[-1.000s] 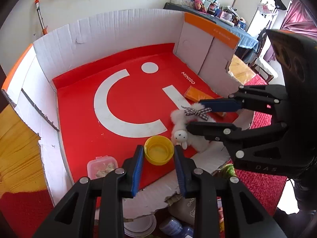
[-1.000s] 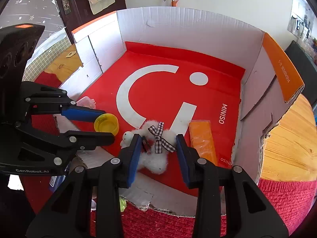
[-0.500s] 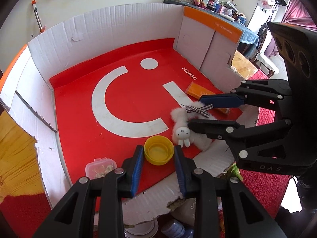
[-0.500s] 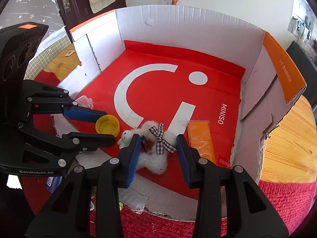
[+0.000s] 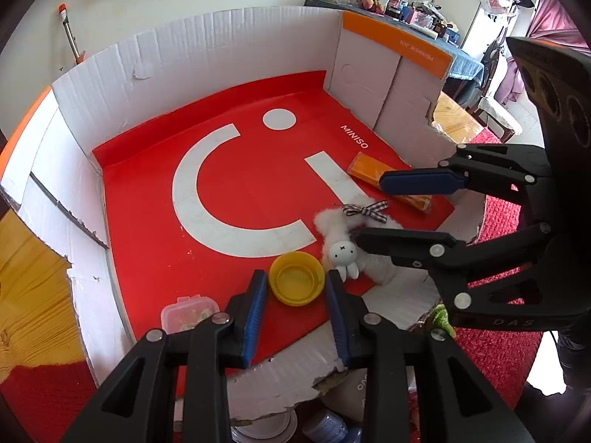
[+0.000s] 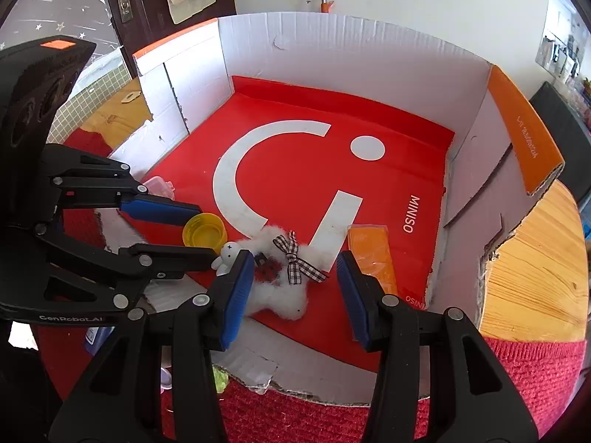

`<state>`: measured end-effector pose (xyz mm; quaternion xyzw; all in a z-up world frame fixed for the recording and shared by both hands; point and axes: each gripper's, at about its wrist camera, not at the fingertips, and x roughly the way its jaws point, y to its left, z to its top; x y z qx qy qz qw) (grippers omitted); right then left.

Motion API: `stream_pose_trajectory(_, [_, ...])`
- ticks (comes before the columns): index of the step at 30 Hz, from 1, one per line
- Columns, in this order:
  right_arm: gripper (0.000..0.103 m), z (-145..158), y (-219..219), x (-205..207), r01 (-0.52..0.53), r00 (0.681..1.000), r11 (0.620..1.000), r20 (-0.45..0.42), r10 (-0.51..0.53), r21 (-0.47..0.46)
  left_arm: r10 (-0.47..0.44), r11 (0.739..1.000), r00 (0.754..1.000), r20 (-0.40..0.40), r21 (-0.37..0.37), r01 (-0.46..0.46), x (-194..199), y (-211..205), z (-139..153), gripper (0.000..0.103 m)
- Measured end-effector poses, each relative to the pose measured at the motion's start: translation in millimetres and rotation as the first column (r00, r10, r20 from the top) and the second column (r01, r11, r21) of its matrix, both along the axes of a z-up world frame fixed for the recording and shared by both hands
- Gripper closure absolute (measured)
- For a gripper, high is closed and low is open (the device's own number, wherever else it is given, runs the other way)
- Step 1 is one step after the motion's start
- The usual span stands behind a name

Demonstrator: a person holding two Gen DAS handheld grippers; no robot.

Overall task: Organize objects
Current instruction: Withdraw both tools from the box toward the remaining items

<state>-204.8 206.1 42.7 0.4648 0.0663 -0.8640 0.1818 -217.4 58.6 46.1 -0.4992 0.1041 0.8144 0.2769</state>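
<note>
Left wrist view: left gripper (image 5: 295, 313) hovering with fingers spread wide on either side of the shallow round yellow plastic lid (image 5: 296, 278), not closing on it, holding nothing. Lid lying open side up on the red printed floor of the large white cardboard box (image 5: 221, 55), near the torn front edge.

Right wrist view: right gripper (image 6: 295, 291) likewise spread wide, gripping nothing, straddling the fluffy white plush rabbit with the checked ribbon bow (image 6: 280, 277). Rabbit lying flat just beside the lid, its head close to the lower finger of the left gripper.

Progress, judging from the layout: looking early or mid-way, with neither item lifted and nothing visibly sorted. Remaining: closing on lid and rabbit, carrying each to its place; destination not discernible.

Surroundings: flat orange rectangular packet (image 6: 371, 254) resting just right of the rabbit; small clear plastic container with a lid (image 5: 188, 313) sitting at the left front corner. Wooden table (image 6: 535, 265) and red knitted cloth (image 6: 517, 376) showing outside the box. Dishes and bottles showing below the torn front edge.

Obstacles: the two grippers working close together, risking a clash; rabbit nearly touching the lid, likely shifting under a sideways nudge.
</note>
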Motion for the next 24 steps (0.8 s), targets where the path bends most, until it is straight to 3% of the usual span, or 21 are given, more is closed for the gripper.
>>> stream_pose_trajectory(9, [0.058, 20.7, 6.9, 16.1, 0.019, 0.999, 0.999, -0.042, -0.021, -0.035, 0.018, 0.999, 1.000, -0.006, 0.029, -0.018, 8.6, -6.0, 11.2, 0.067])
stream_pose_trajectory(12, [0.054, 32.6, 8.8, 29.1, 0.025, 0.997, 0.998, -0.071, -0.029, -0.056, 0.028, 0.998, 0.999, -0.036, 0.062, -0.025, 22.7, -9.9, 26.0, 0.057])
stream_pose_trajectory(14, [0.048, 40.8, 8.6, 41.1, 0.026, 0.995, 0.997, -0.099, -0.033, -0.072, 0.034, 0.996, 0.998, -0.058, 0.082, -0.030, 32.0, -11.4, 33.8, 0.055])
stream_pose_trajectory(17, [0.047, 49.5, 6.8, 56.8, 0.028, 0.991, 0.996, -0.128, -0.038, -0.084, 0.053, 0.994, 0.993, -0.101, 0.106, -0.043, 49.8, -15.0, 46.2, 0.050])
stream_pose_trajectory(19, [0.045, 55.1, 5.4, 68.0, 0.028, 0.988, 0.995, -0.146, -0.041, -0.094, 0.072, 0.991, 0.988, -0.138, 0.120, -0.056, 63.4, -18.5, 54.1, 0.041])
stream_pose_trajectory(22, [0.035, 64.2, 2.9, 84.9, 0.033, 0.982, 0.995, -0.183, -0.050, -0.094, 0.097, 0.987, 0.979, -0.178, 0.144, -0.072, 80.6, -24.2, 62.2, 0.036])
stream_pose_trajectory(24, [0.035, 70.0, 1.9, 96.6, 0.040, 0.976, 0.995, -0.210, -0.059, -0.093, 0.119, 0.984, 0.973, -0.195, 0.157, -0.089, 89.6, -28.1, 65.0, 0.035])
